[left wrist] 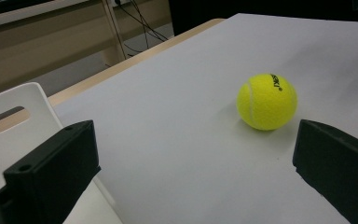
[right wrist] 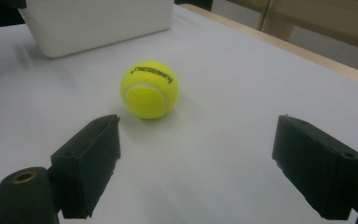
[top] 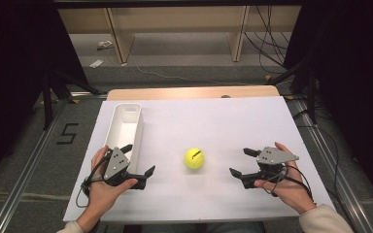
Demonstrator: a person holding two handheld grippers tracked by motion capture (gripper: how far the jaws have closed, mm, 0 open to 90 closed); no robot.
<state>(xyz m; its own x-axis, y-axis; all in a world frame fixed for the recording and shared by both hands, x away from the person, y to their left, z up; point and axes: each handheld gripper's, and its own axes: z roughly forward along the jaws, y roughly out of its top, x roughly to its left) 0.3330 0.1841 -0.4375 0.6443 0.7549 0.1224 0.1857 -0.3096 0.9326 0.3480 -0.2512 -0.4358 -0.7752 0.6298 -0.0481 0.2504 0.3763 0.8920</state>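
One ball (top: 194, 158), one white bin (top: 125, 127), two grippers. The ball is yellow and fuzzy, alone on the table (top: 223, 121) between them. Left gripper (top: 138, 161) at 9 o'clock, right gripper (top: 239, 162) at 3, both wide open and empty.

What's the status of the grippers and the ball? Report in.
Left gripper open, right gripper open, both empty. Ball on the table between them, untouched. Bin at left, nothing blocking.
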